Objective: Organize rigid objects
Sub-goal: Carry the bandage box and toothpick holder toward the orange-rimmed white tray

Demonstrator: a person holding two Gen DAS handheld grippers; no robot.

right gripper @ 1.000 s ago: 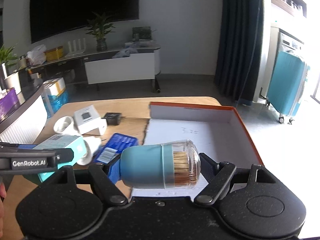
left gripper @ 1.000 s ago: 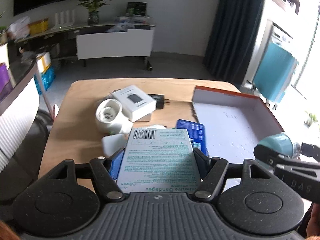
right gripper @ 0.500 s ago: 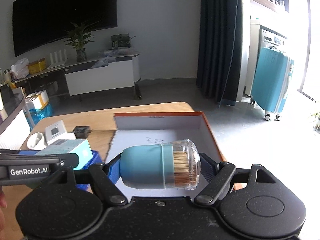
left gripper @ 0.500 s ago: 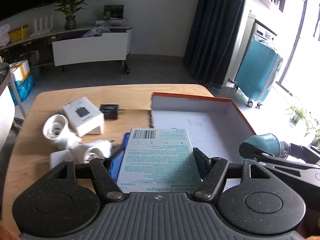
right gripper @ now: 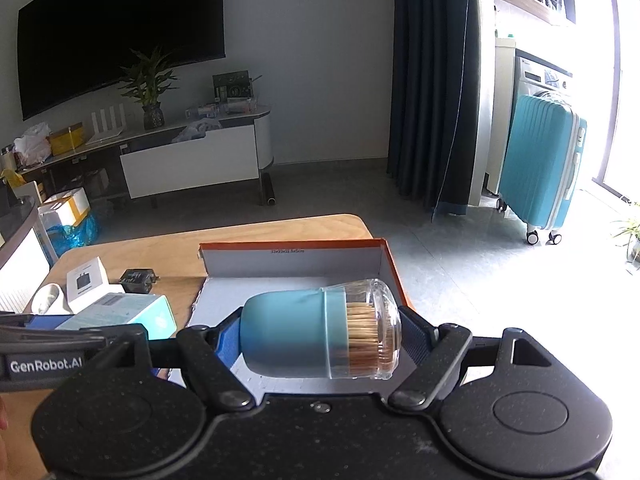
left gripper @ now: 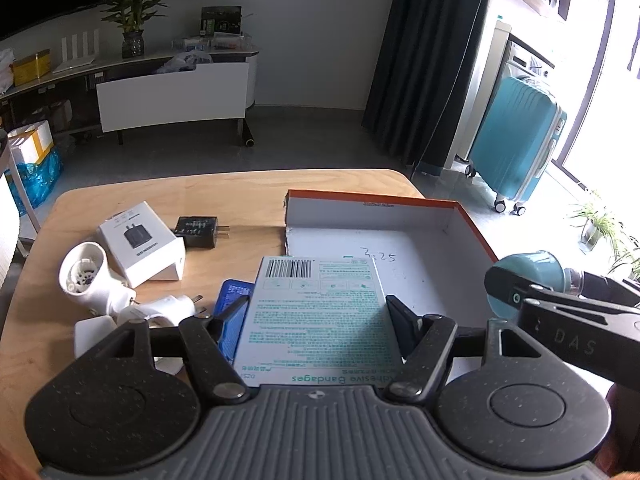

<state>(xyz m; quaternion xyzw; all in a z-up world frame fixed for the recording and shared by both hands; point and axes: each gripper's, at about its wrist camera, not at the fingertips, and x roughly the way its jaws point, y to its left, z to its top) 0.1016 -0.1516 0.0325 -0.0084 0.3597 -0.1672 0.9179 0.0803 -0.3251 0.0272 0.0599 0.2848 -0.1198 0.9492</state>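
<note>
left gripper (left gripper: 316, 316) clamps the bandage box (left gripper: 316, 320); only the right view shows right gripper (right gripper: 320, 332) clamping toothpick jar (right gripper: 320, 330)

A large dark screen (right gripper: 120, 36) hangs on the white wall (right gripper: 312, 60), above a low white sideboard (right gripper: 192, 164) where a green plant (right gripper: 150, 80) stands in a vase. The floor (left gripper: 312, 140) is grey. Dark curtains (right gripper: 432, 80) hang beside a teal suitcase (right gripper: 540, 164), and strong daylight comes from the right.
</note>
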